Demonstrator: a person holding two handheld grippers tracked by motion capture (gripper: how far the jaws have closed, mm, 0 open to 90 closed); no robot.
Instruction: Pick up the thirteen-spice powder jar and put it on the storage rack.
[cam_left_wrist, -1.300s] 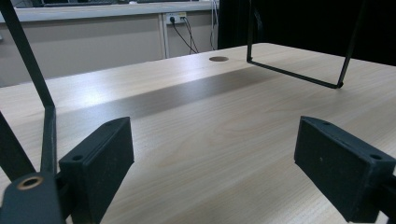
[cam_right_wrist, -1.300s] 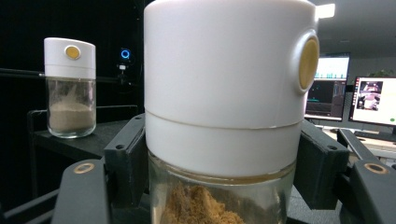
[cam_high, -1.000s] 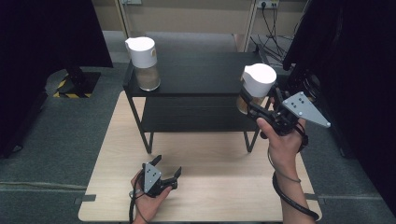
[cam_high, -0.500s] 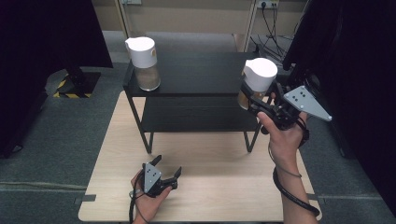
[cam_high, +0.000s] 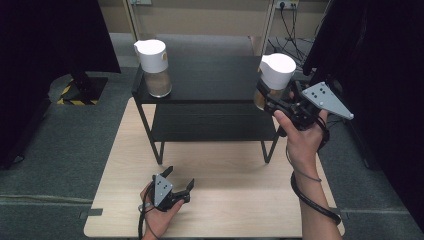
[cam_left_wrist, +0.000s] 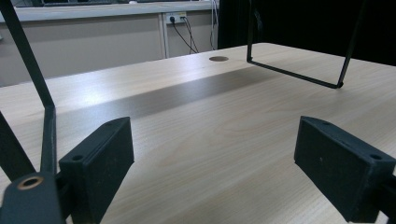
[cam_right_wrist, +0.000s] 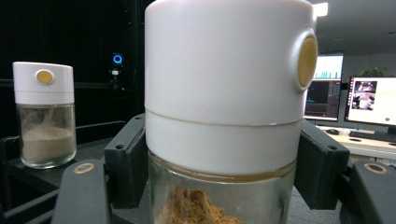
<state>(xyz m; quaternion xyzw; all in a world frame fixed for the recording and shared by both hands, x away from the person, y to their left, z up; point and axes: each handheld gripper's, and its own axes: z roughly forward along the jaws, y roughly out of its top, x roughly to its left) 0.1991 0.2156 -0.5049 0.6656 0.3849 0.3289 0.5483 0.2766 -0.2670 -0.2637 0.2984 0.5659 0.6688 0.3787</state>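
Right gripper (cam_high: 267, 97) is clamped on the spice jar (cam_right_wrist: 224, 116), axis upright, at the right end of the black shelf (cam_high: 210, 80)'s top; can't tell if its base is seated. Left gripper (cam_high: 177, 184) rests in front of shelf, jaws apart, empty. Second jar (cam_high: 152, 67) sits at the shelf's left end.

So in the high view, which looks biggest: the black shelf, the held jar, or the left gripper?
1. Shelf, biggest by far.
2. Held jar and left gripper look about alike; the gripper sits nearer the camera, so I won't rank them.
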